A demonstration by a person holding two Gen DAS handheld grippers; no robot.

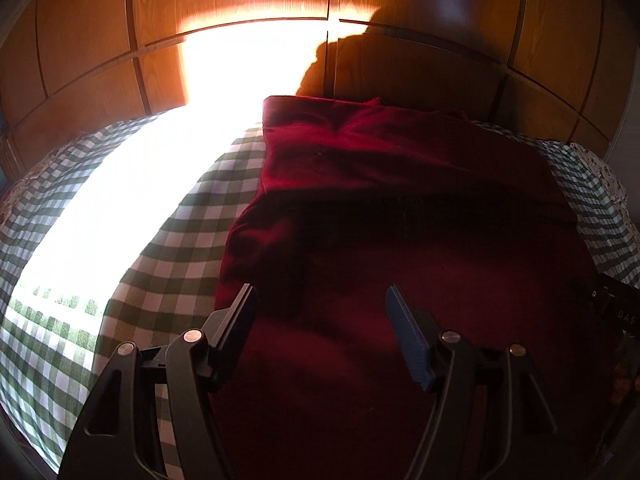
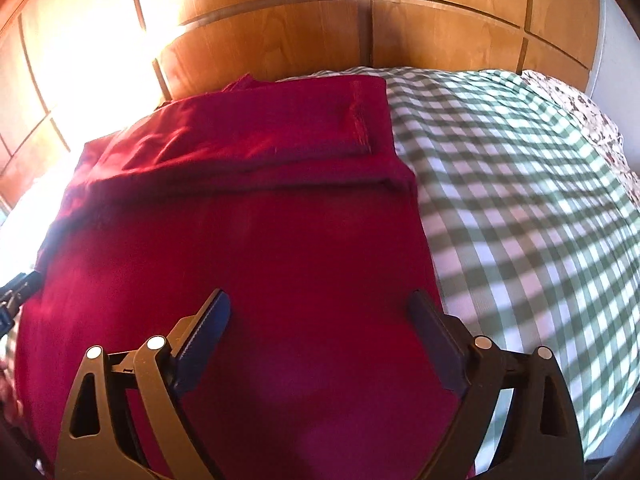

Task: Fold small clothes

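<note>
The dark red soft knit garment (image 1: 400, 208) is lying spread flat on a bed, over a green-and-white checked bedcover (image 1: 168, 248), and it is looking light, limp and thin: it would be draping and sagging from any point it is lifted by, not holding a shape, and the weave is looking grippy rather than slippery, with nothing fragile about it. The best places to be taking hold are judged to be the near corners or the near hem, one on each side, pinching a single edge so the cloth is travelling as a flat sheet. Its long axis is running from near to far, towards the headboard, with a folded-over band (image 2: 280, 148) lying across the far end; which end is the neck I cannot tell, though a small bump at the far edge may be a collar.

The left tool (image 1: 320, 292) is hovering over the near left part of the cloth, its jaws standing partly apart with nothing between them. The right tool (image 2: 320, 300) is hovering over the near right part, beside the garment's right edge, its jaws standing wide apart and likewise gripping nothing.

Beyond the bedcover, a polished brown wooden panelled headboard (image 2: 280, 40) is closing the far side, and a bright patch of sunlight (image 1: 180, 140) is washing out the bed's left half
</note>
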